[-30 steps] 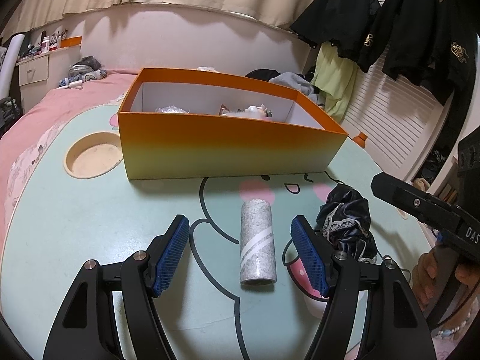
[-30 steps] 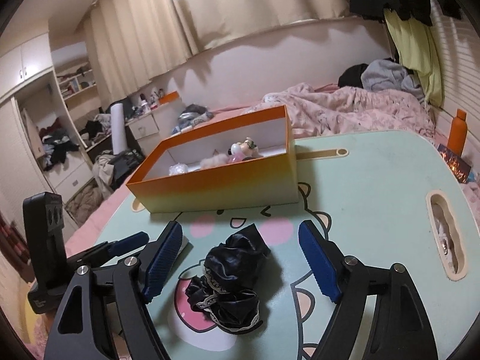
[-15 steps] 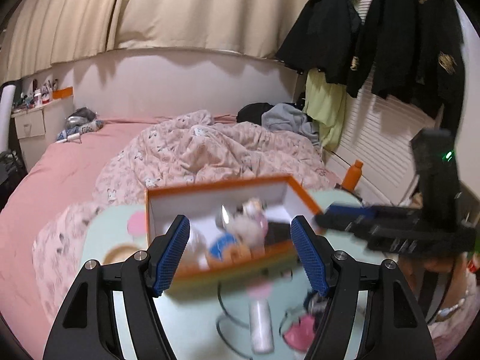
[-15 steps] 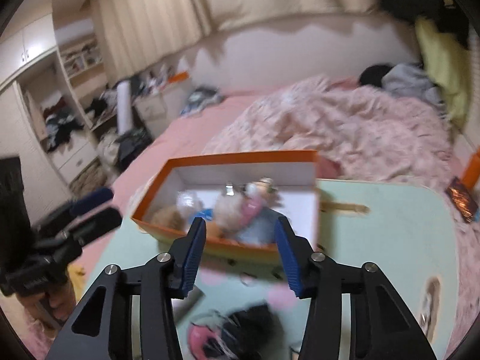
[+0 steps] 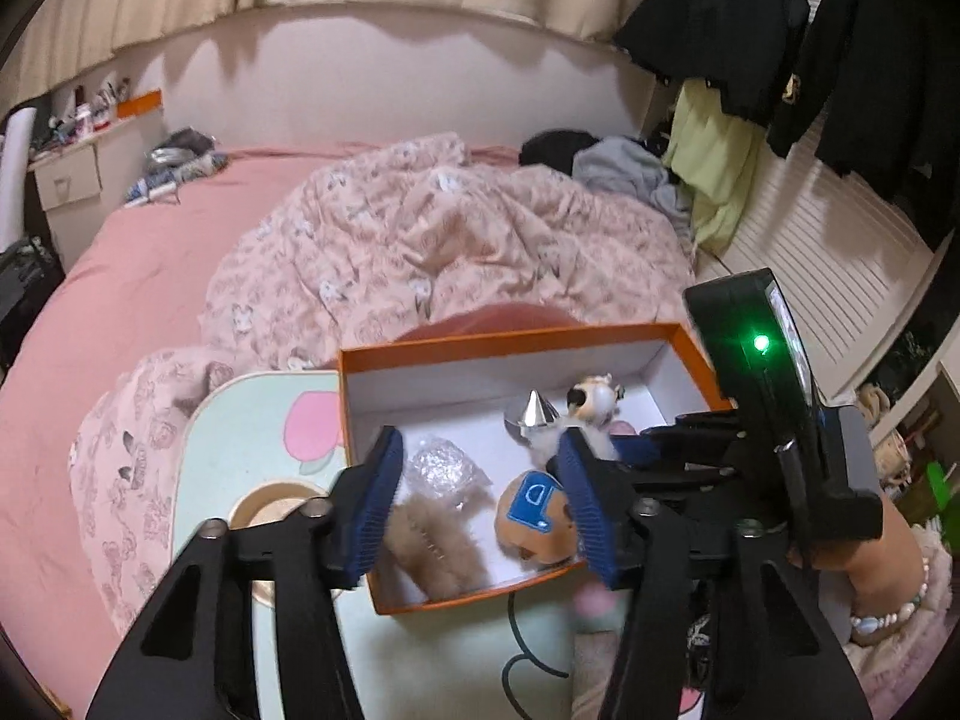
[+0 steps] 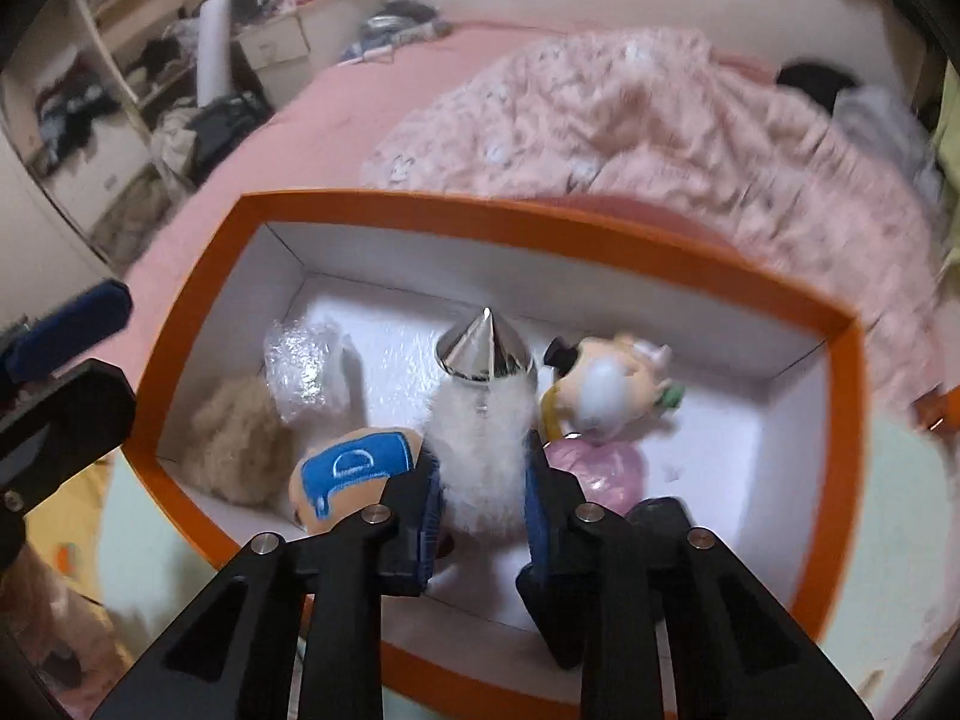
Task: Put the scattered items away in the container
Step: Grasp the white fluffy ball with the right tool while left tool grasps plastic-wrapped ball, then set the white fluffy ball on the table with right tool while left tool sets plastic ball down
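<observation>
**Right gripper over the box, pinching white fluff**

Already most of the small items lie in the orange box [image 6: 840, 420], which sits on the tabletop [image 5: 252, 438] toward its far edge, next to the bed [image 5: 180, 276]. The right gripper [image 6: 483, 498] is closed on a white fluffy toy [image 6: 480, 420] with a silver cone [image 6: 485, 343] at its far end; the pads squeeze the fur near its near end, over the box floor. The toy looks light and very soft, so the pile gives under the pads and a hold there may slip. The firmer body just behind the cone seems the better place to take it. The cone looks hard and slick, a poor spot for the pads.

The left gripper [image 5: 480, 492] hangs over the near left corner of the box, its jaws closing with nothing between them.

Around the white toy it is crowded: a tan plush with a blue patch [image 6: 354, 468] touches it on the left, a cream plush [image 6: 606, 384] and a pink bundle [image 6: 600, 468] on the right, crinkled plastic [image 6: 300, 360] and a beige fur piece [image 6: 234, 438] toward the left wall. All look soft and easily nudged. The box walls limit sideways moves. More things still lie on the tabletop at its near edge, too blurred to name.
</observation>
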Available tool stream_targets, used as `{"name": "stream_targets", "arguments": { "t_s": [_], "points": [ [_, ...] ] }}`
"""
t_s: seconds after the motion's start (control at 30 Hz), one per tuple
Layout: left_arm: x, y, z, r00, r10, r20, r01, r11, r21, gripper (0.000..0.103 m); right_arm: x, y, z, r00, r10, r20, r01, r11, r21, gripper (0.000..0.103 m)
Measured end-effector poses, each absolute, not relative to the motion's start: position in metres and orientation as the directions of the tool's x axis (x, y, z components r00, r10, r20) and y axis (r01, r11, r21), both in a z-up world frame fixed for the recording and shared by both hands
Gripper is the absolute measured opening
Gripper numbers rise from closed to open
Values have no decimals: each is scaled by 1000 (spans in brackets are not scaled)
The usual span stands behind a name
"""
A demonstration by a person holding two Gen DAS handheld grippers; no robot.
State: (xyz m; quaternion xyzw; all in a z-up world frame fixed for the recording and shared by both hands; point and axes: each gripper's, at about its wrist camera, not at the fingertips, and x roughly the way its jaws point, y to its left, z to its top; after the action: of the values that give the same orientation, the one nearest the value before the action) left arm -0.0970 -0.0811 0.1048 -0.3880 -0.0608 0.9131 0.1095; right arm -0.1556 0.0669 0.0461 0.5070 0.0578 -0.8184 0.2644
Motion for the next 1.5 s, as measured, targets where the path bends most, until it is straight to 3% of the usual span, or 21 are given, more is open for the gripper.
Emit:
{"name": "stream_targets", "arguments": {
  "t_s": [0.2,0.4,0.57,0.6,0.73,0.83,0.97,1.17,1.3,1.5],
  "points": [
    [-117,-61,92,-605,182,-775,-164,-981,-103,47,-115,125,87,-482,-517,-708,455,-838,302,22],
    [-147,-35,63,-542,-66,-838,-116,-981,153,47,-77,152,110,-515,-558,-651,478,-817,322,23],
    [-155,-27,46,-498,-101,-861,-122,-975,185,46,-61,156,119,-548,-549,-631,487,-823,292,23],
    [-156,-27,45,-491,-97,-866,-126,-975,181,39,-59,155,119,-548,-552,-629,491,-821,292,23],
    [-162,-29,43,-516,-128,-847,-110,-971,214,38,-54,154,113,-539,-569,-621,499,-810,310,23],
    [-161,-37,46,-538,-92,-838,-101,-980,172,36,-46,152,109,-545,-566,-618,499,-812,303,23],
    [-146,-55,72,-589,28,-808,-88,-996,29,36,-30,152,101,-542,-587,-602,520,-797,308,23],
    [-60,-67,125,-708,281,-648,-209,-960,-187,36,-8,147,79,-497,-630,-597,537,-763,358,23],
    [-5,-73,109,-697,386,-604,-274,-922,-274,36,-4,136,63,-491,-598,-634,530,-782,327,23],
    [17,-78,53,-664,392,-636,-230,-917,-326,36,-4,119,36,-466,-546,-697,526,-804,279,23]
  ]
}}
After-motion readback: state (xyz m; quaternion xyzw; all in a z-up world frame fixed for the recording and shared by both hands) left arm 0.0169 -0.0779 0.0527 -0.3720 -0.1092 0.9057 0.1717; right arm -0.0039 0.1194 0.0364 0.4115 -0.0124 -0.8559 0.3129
